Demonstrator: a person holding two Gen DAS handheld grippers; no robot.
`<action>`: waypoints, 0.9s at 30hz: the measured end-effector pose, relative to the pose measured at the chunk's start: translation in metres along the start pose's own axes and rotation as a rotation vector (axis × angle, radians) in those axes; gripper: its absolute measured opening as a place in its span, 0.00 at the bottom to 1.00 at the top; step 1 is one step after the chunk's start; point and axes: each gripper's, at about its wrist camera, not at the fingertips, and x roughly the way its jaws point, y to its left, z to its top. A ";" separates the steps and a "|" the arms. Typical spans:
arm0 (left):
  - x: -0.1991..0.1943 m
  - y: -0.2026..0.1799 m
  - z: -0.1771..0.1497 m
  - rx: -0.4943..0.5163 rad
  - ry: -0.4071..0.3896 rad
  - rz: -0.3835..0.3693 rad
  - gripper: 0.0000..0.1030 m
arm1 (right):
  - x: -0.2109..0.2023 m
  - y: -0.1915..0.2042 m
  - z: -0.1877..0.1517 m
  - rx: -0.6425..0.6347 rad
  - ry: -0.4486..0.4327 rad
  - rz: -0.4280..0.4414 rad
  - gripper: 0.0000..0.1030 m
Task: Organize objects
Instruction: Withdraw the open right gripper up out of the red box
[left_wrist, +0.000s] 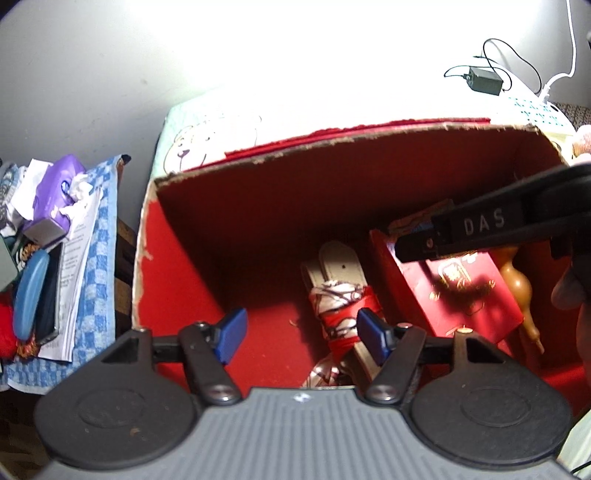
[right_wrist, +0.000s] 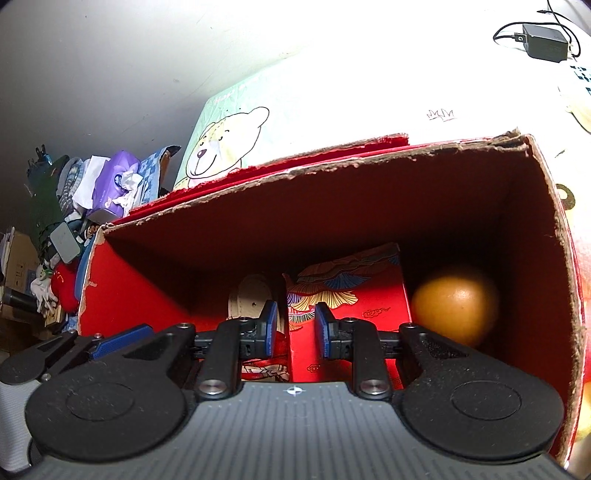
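An open red cardboard box (left_wrist: 177, 288) (right_wrist: 122, 280) holds a white strap bundle wrapped in red cord (left_wrist: 341, 306), a red patterned packet (left_wrist: 469, 291) (right_wrist: 347, 295) and a tan gourd (left_wrist: 517, 288) (right_wrist: 454, 304). My left gripper (left_wrist: 301, 332) is open and empty above the box floor, its right finger beside the bundle. My right gripper (right_wrist: 293, 328) is inside the box, jaws a little apart with the edge of the red packet between them, not visibly clamped. In the left wrist view its arm (left_wrist: 480, 229) reaches in from the right.
The box sits on a bed sheet with a bear print (right_wrist: 221, 144). A cluttered side table at the left holds a purple tissue pack (left_wrist: 55, 199), papers and a blue case (left_wrist: 29, 295). A black charger with cables (left_wrist: 484, 79) lies at the far right.
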 end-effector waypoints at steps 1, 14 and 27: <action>0.001 0.000 0.001 0.001 -0.002 0.005 0.67 | 0.000 0.000 0.000 0.002 -0.001 -0.001 0.24; 0.019 -0.002 0.011 -0.012 0.024 -0.007 0.70 | 0.000 0.000 0.000 -0.005 -0.016 -0.017 0.24; 0.021 -0.006 0.012 -0.010 0.026 0.001 0.72 | -0.002 0.000 0.000 0.002 -0.036 -0.028 0.24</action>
